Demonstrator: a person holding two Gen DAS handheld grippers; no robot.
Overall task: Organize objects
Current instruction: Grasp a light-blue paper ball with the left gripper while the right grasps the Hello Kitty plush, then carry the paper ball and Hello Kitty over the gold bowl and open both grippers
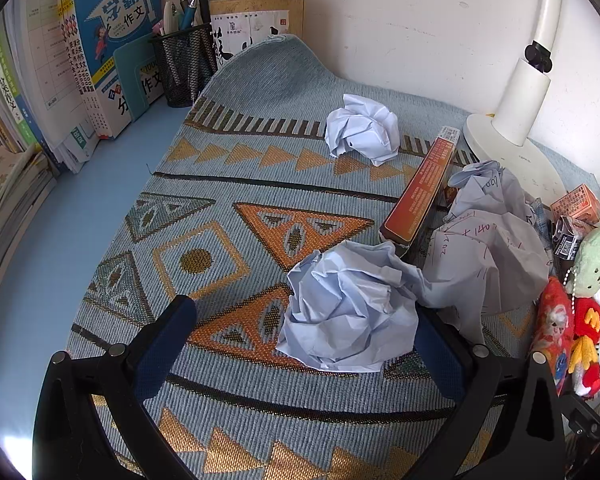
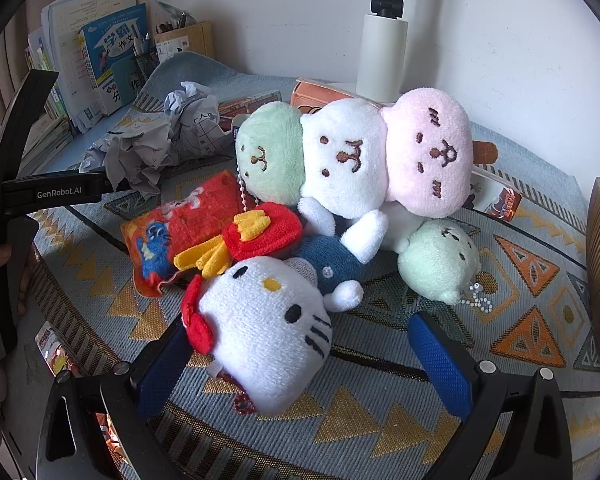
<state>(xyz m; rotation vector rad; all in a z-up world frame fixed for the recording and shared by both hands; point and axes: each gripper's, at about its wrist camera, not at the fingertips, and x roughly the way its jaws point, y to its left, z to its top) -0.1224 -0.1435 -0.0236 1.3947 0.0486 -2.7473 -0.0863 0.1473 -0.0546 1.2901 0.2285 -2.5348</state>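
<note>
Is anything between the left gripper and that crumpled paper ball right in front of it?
Nothing visible. The left gripper is open, and the nearest crumpled paper ball already sits between its fingers on the patterned cloth, closer to the right one.

Two close, forward-facing claw-mounted views

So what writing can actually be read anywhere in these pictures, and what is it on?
"GenRobot.AI": on the left claw's black arm.
"学霸作文": blue book cover.
"作文": book behind the teal bookend.
"140": handwritten on crumpled paper.
Orange box, price sticker, book spines, pen-box labels: too small to read.
</note>
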